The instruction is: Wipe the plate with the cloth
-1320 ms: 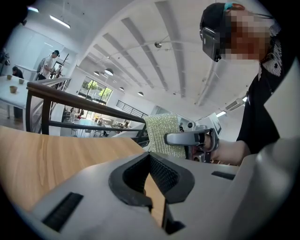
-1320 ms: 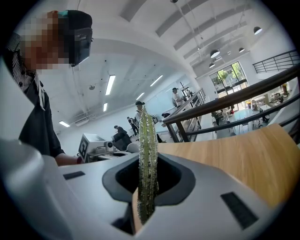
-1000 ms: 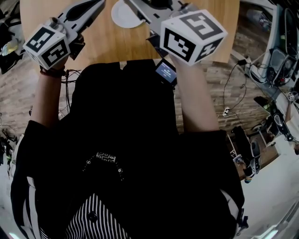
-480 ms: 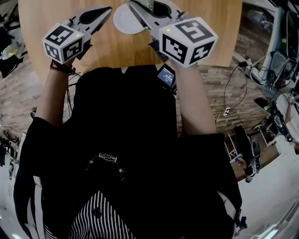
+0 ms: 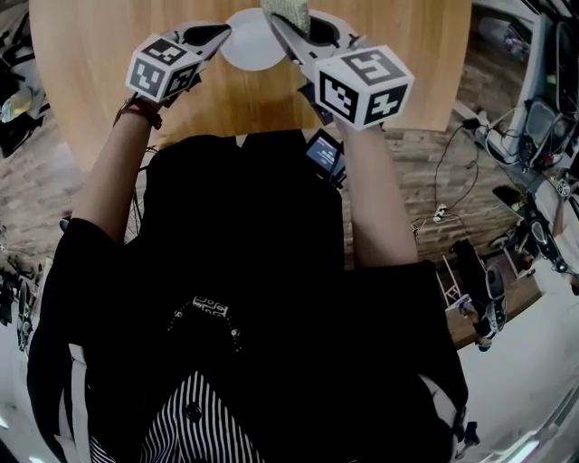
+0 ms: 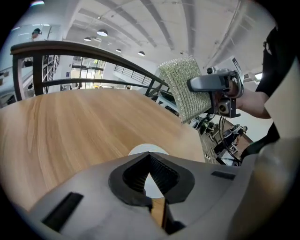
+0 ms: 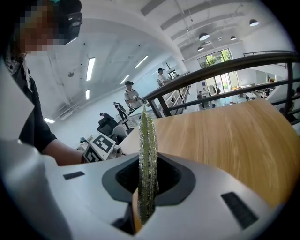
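A small white plate lies on the round wooden table near its front edge. In the head view my left gripper points at the plate's left rim, jaws shut and empty. The left gripper view shows the plate just past that gripper's tips. My right gripper is shut on a greenish knitted cloth, held in the air over the plate's right side. The cloth stands edge-on between the right gripper's jaws. From the left, the cloth hangs above table height.
A small device with a lit screen hangs at the person's chest. Cables and equipment lie on the floor at right. A dark railing runs behind the table. People stand far off.
My left gripper has moved forward and to the right, up to the plate's edge. The right gripper has shifted a little forward, and the cloth now shows at the picture's top.
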A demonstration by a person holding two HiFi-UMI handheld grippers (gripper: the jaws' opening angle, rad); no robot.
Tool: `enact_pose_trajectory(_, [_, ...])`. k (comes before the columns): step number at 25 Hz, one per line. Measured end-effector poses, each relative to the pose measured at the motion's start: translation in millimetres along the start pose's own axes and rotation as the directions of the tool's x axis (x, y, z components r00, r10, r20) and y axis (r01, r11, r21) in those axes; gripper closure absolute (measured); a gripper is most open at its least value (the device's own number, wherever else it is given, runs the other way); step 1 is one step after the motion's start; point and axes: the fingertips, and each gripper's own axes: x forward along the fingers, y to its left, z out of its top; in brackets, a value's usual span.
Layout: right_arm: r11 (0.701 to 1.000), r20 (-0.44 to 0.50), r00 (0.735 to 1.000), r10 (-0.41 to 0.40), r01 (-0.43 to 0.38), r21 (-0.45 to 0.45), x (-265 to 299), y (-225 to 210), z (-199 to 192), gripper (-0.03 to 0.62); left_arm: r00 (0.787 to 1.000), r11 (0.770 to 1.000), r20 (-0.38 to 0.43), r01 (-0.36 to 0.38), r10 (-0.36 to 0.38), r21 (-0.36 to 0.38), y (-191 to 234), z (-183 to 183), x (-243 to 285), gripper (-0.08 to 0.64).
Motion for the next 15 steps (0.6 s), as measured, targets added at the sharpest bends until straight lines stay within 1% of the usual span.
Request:
enact_pose_trajectory(3, [1.0, -0.006, 1.0, -0.011, 0.012, 0.007, 4, -8, -4, 0.549, 0.999, 1.0, -0.034, -0.005, 0.005, -0.007, 8, -8, 12, 0.565])
enact_pose_trajectory(6, [1.0, -0.029, 1.0, -0.008, 0.009, 0.017, 4, -10, -15, 0.549, 0.997, 1.0, -0.082, -0.013, 0.012, -0.018, 11, -23, 22, 0.563])
enact_pose_trajectory(8, [1.0, -0.045, 0.999, -0.014, 0.015, 0.021, 4, -16, -21, 0.549, 0.993, 1.0, -0.117, -0.017, 0.017, 0.0, 14, -32, 31, 0.565])
enact_pose_trajectory(11, [0.999, -0.055, 0.998, -0.02, 0.022, 0.031, 4, -20, -26, 0.549, 0.983, 0.999, -0.179, -0.02, 0.027, 0.041, 17, -43, 41, 0.565])
enact_pose_trajectory(13, [0.999, -0.066, 0.998, -0.023, 0.025, 0.03, 5, -22, -31, 0.549, 0.975, 0.999, -0.221, -0.013, 0.023, 0.048, 19, -53, 48, 0.565])
enact_pose_trajectory(15, [0.999, -0.092, 0.995, -0.037, 0.037, -0.005, 5, -27, -40, 0.549, 0.967, 0.999, -0.253, 0.005, 0.005, 0.037, 19, -59, 54, 0.563])
